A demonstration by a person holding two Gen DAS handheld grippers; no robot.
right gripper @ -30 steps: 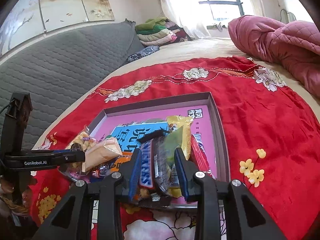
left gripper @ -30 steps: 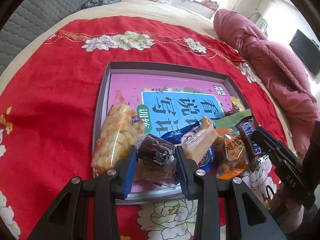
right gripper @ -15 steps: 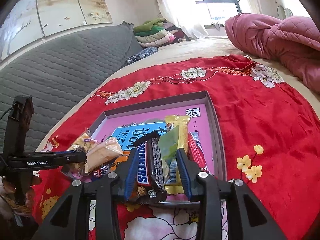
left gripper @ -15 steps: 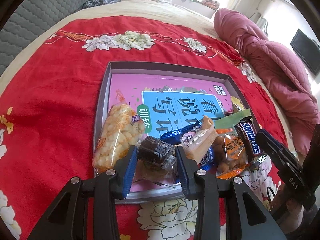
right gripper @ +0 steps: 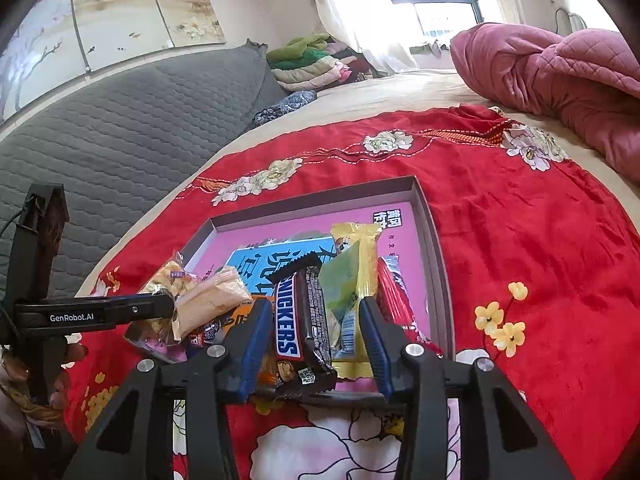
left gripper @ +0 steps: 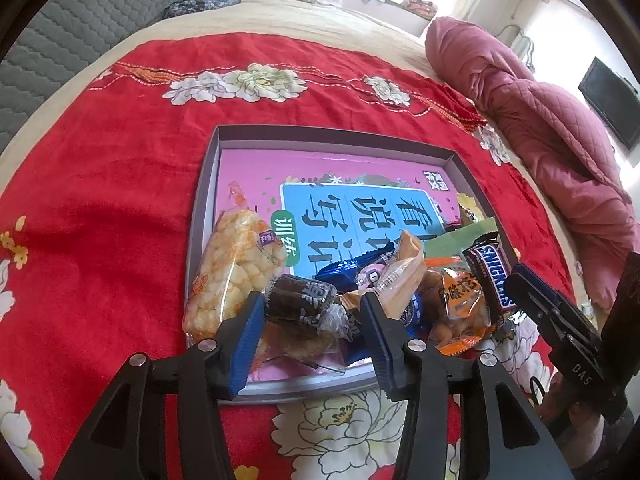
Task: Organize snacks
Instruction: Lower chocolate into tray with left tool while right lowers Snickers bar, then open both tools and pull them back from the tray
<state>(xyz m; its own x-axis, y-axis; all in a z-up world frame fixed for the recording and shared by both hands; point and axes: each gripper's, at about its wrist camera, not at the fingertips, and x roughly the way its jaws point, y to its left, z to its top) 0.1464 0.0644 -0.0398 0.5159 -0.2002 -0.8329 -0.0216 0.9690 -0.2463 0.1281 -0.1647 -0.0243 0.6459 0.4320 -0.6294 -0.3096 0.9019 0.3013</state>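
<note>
While both grippers' jaws gape holding nothing, the Snickers bar (right gripper: 298, 316) lies lengthwise between the right gripper (right gripper: 312, 344) jaws.

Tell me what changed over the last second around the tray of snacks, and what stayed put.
The right tongs opened wider and let go of the Snickers bar, which now stands loose between the jaws, leaning on the green packet. The left tongs also opened, releasing the dark wrapped cake. The tray, puffed-corn bag and red blanket stayed put.
</note>
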